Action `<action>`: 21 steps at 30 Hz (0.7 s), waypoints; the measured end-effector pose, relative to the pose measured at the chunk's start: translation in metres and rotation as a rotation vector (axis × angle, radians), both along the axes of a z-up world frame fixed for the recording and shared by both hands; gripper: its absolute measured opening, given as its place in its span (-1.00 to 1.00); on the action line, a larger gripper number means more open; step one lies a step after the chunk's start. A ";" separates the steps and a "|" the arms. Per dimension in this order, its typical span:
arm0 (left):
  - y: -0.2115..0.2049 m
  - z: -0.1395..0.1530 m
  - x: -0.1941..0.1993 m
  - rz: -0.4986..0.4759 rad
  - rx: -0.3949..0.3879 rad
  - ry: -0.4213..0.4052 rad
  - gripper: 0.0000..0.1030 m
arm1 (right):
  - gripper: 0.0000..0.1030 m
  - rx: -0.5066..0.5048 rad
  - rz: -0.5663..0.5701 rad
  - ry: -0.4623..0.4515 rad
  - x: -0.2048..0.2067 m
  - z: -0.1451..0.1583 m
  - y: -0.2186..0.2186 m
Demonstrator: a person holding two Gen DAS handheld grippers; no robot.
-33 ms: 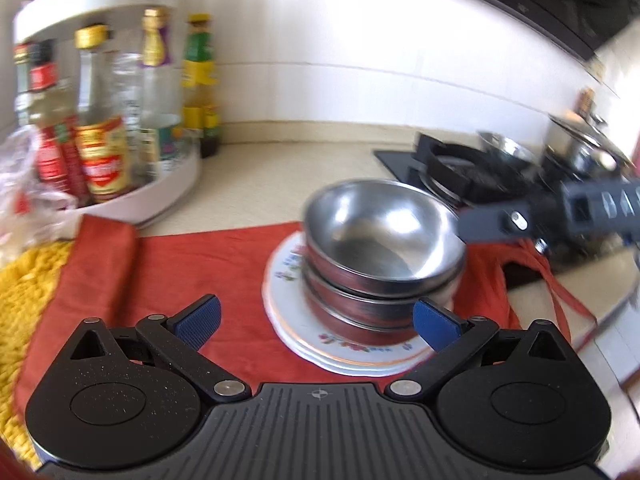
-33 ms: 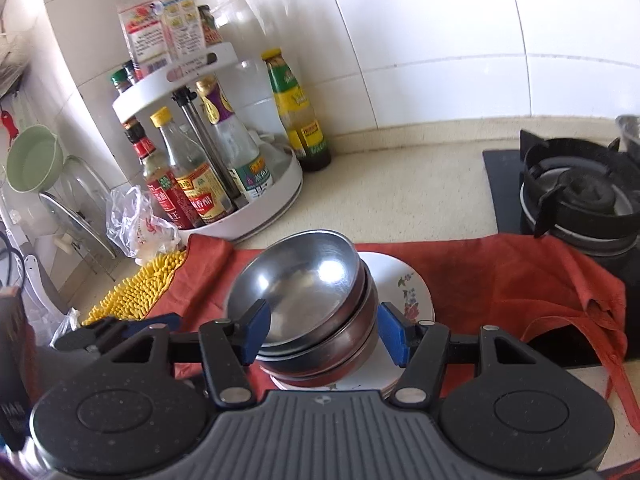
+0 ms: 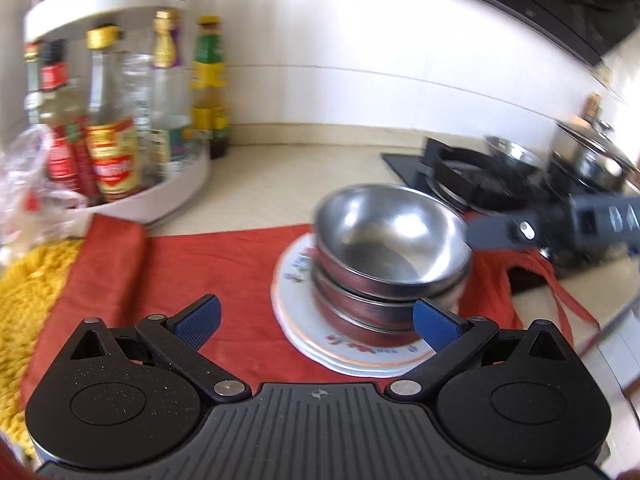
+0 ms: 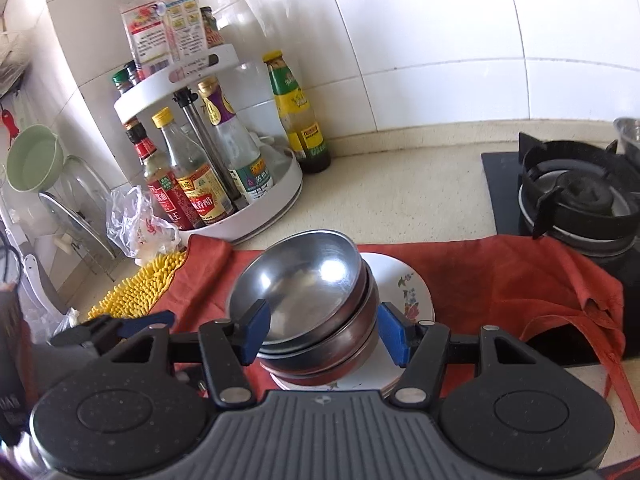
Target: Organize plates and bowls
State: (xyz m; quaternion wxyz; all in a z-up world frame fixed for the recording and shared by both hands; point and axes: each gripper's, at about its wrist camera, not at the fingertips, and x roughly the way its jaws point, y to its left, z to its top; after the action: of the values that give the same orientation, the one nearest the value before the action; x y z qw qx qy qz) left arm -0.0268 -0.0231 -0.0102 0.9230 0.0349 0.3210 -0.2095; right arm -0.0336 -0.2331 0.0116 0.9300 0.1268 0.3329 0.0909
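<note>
Your right gripper (image 4: 322, 330) has its blue-padded fingers (image 4: 253, 330) spread wide on either side of the stacked round steel bowls (image 4: 308, 292), without touching them. Your left gripper (image 3: 316, 322) is also spread open, holding nothing, above the red cloth (image 3: 224, 264). The bowls sit on flowered white plates (image 4: 406, 286) on that cloth. A white two-tier bottle rack (image 4: 276, 196) stands far left, the black gas burner (image 4: 580, 200) far right.

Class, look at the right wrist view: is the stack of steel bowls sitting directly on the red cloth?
No, the bowls sit on flowered plates.
</note>
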 end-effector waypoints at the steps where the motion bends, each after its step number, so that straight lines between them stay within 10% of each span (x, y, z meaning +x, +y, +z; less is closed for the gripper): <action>1: 0.004 0.003 -0.001 0.021 -0.002 -0.004 1.00 | 0.11 -0.001 -0.002 -0.010 -0.002 0.001 0.003; 21: 0.016 0.019 -0.026 0.206 0.008 -0.018 1.00 | 0.25 -0.035 -0.034 -0.082 -0.033 0.003 0.025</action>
State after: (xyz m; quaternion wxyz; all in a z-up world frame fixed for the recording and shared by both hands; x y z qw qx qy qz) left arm -0.0532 -0.0072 0.0086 0.9422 0.0071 0.3156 -0.1121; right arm -0.0670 -0.2079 0.0145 0.9463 0.1125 0.2937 0.0747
